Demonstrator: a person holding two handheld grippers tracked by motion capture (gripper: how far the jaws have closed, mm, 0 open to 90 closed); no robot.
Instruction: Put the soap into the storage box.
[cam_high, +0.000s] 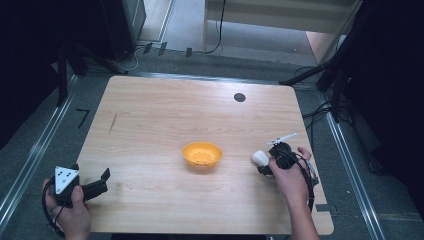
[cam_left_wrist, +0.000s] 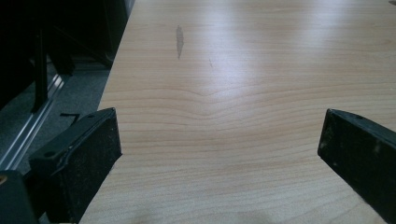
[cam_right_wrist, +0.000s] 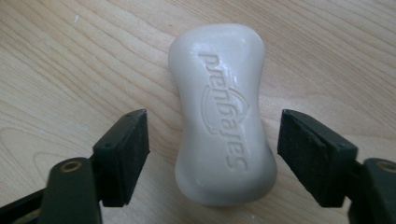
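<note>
On the pale wooden bench (cam_high: 165, 120), the high view places the right claw (cam_high: 264, 161) at the right side, with a small white lump at its tip, just right of a shallow orange plastic bowl (cam_high: 202, 154) with a dotted floor that sits near the middle. The right gripper view makes that lump out as a white waisted bar of soap (cam_right_wrist: 223, 123) with raised lettering on top, lying flat on the wood. It sits between the two black pads of the right claw (cam_right_wrist: 212, 154); a sliver of bench shows on each side, so the pads stand beside the bar without pressing on it, half-way in.

The left claw (cam_high: 102, 181) rests at the bench's near left corner in the high view, held by a hand, a grey three-cornered plate on top. The left gripper view shows its own left claw (cam_left_wrist: 219, 140) spread wide over bare wood, and a dark streak (cam_left_wrist: 179, 41) in the grain farther off.
</note>
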